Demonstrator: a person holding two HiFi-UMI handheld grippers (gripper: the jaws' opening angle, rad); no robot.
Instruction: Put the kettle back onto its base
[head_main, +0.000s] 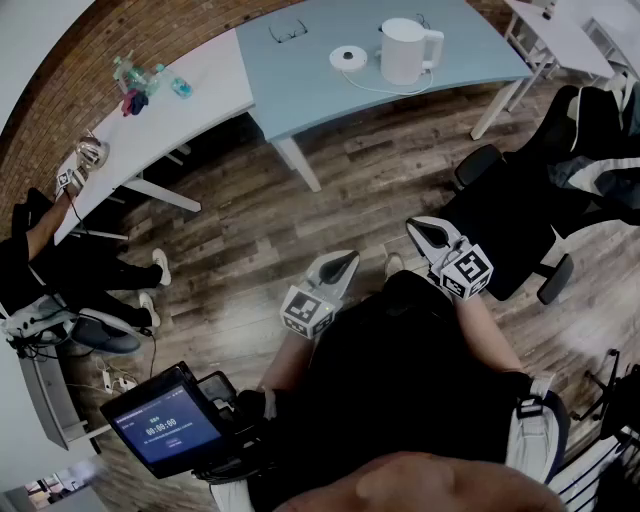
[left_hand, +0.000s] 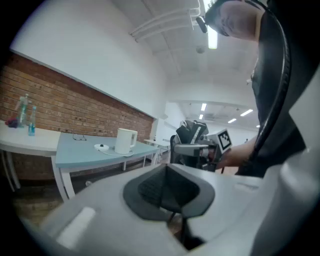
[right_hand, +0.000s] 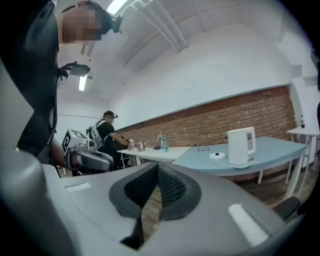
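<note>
Left gripper (left_hand: 166, 184): jaws pressed together, nothing between. Right gripper (right_hand: 157, 182): jaws together, empty. Both held close to person's body, well apart from table (head_main: 300, 85). White kettle (head_main: 405, 50) upright on table, just beside round white base (head_main: 348, 57), not on it.

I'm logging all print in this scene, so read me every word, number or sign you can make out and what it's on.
Screen: a row of light digits with smaller lines around it, too blurred to quote.
Cubes on the left tool and right tool: black-and-white square patterns, no letters.
Kettle: no print visible.
</note>
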